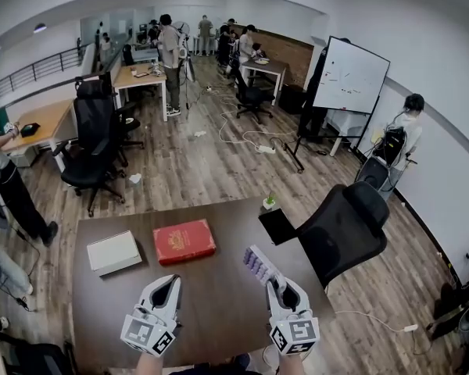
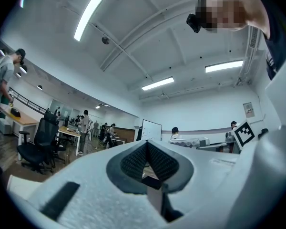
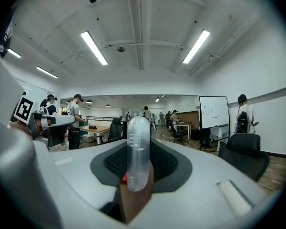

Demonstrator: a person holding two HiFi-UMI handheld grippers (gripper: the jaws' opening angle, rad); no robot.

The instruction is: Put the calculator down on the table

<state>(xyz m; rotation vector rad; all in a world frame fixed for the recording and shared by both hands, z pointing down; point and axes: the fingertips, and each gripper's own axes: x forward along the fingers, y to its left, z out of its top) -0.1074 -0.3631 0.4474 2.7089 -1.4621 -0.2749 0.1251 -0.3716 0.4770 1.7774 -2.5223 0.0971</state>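
Observation:
The calculator (image 1: 258,264), white with purple keys, sticks out forward and to the left of my right gripper (image 1: 275,281), above the brown table (image 1: 219,319). In the right gripper view the calculator (image 3: 137,151) stands edge-on as a pale rounded bar, and my right gripper (image 3: 138,163) is shut on its lower end. My left gripper (image 1: 174,281) hovers over the table's near left part. In the left gripper view the left gripper (image 2: 147,144) has its tips together and nothing between its pads.
On the table ahead lie a red book (image 1: 184,241) and a white book (image 1: 113,252). At the far right corner are a small green plant (image 1: 269,202) and a flat black thing (image 1: 277,225). A black office chair (image 1: 348,229) stands by the table's right side. People stand further back in the room.

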